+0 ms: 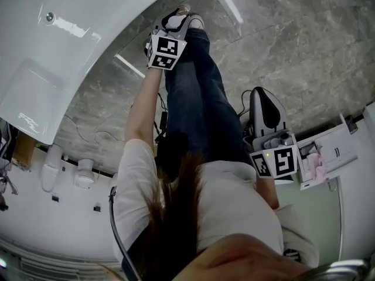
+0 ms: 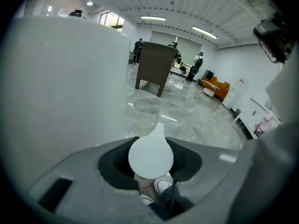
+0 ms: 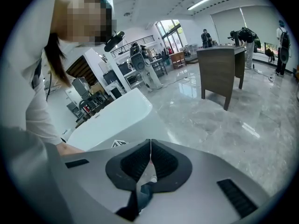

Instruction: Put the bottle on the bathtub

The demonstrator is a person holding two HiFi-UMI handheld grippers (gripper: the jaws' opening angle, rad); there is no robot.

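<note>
Pinching the bottle (image 2: pixel 150 150), your left gripper (image 2: pixel 150 169) is needing a slow swing left onto the bathtub (image 2: pixel 60 87); right gripper (image 3: pixel 150 155) is idling, pressed together.

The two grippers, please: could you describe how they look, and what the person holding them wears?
Both the left gripper and right gripper have smooth grey shells with black jaws. Each carries a white cube printed with black square markers. The person wears a white short-sleeved top and blue jeans.
</note>
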